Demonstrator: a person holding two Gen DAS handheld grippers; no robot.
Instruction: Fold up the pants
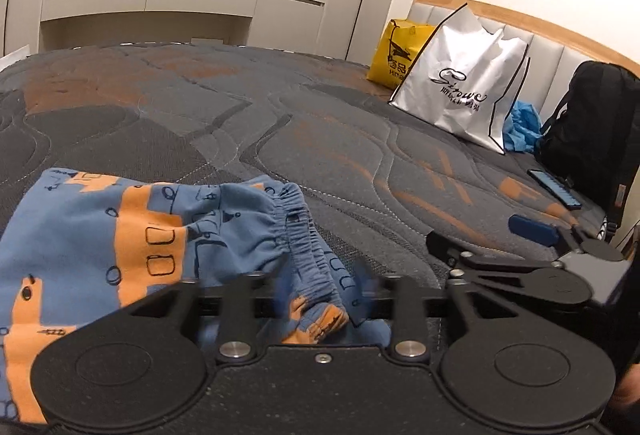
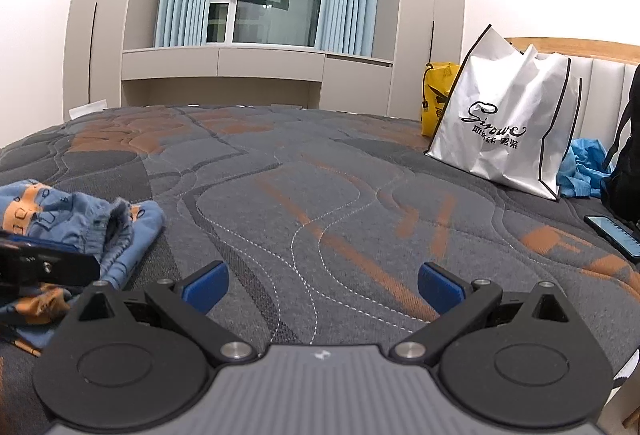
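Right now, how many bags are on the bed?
3: yellow bag at the headboard, white bag in front of it, black backpack far right. More may be hidden behind them.

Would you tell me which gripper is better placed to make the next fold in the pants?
Probably left: the left gripper sits at the pants waistband, seemingly pinching fabric. The right gripper hangs open over bare mattress.

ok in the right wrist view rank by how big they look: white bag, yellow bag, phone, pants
1. white bag
2. pants, though nearness to the camera inflates them and they are partly hidden
3. yellow bag, mostly hidden behind the white one
4. phone, cut off at the edge
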